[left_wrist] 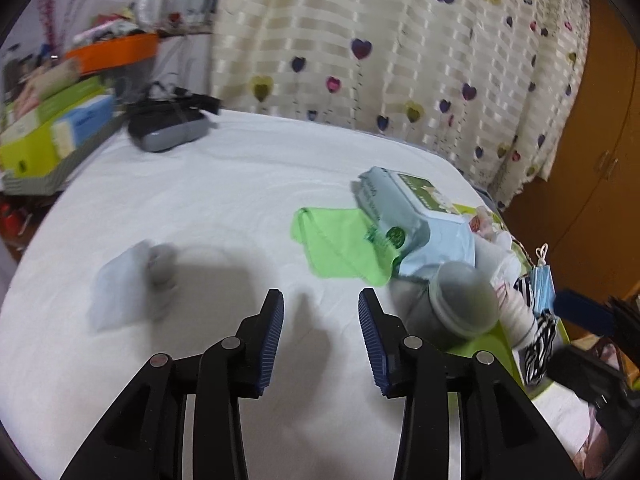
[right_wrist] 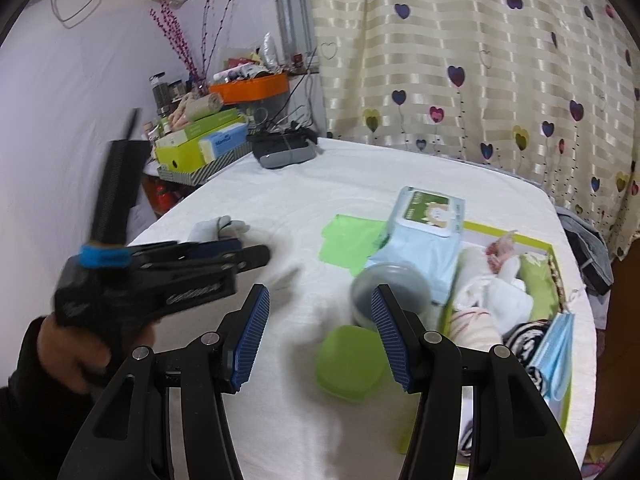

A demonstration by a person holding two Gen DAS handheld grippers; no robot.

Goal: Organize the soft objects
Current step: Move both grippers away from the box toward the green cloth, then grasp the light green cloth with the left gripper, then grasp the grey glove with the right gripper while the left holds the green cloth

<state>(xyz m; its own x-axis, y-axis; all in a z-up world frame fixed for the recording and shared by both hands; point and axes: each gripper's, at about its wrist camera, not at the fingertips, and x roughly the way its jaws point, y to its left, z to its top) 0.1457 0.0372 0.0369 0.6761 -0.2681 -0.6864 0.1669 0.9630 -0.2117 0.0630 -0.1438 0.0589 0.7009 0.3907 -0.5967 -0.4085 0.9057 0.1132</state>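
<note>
**Both claws open over the white table, grey sock lying loose**

Left wrist view first: I'm looking across a white-covered table (left_wrist: 200, 200) with a heart-print curtain (left_wrist: 400, 60) behind it and stacked boxes at the far left edge. My left gripper (left_wrist: 320, 320) has its blue pads apart with only bare cloth between them, gripping nothing. A pale grey sock (left_wrist: 128, 284) lies on the table ahead and to the left of the pads, blurred; its long axis seems to run from near left to far right, but I can't tell which end is the toe. To the right sits a wet-wipes pack (left_wrist: 404, 208), overlapping a flat green cloth (left_wrist: 340, 240), its long side running away toward the curtain. Just beside it a grey round container (left_wrist: 464, 300) lies tipped, its open end toward me. Beyond that, a green tray (left_wrist: 500, 350) holds white socks, striped fabric and a blue face mask (left_wrist: 542, 284).

Right wrist view now: same table, and my right gripper (right_wrist: 320, 336) also stands apart, empty. Between and just past its pads a green lid (right_wrist: 352, 364) rests flat. The left gripper comes in from the left, held in a dark-sleeved hand (right_wrist: 76, 356), pointing toward the sock (right_wrist: 218, 228), which lies just beyond its tips, apart from them.
</note>
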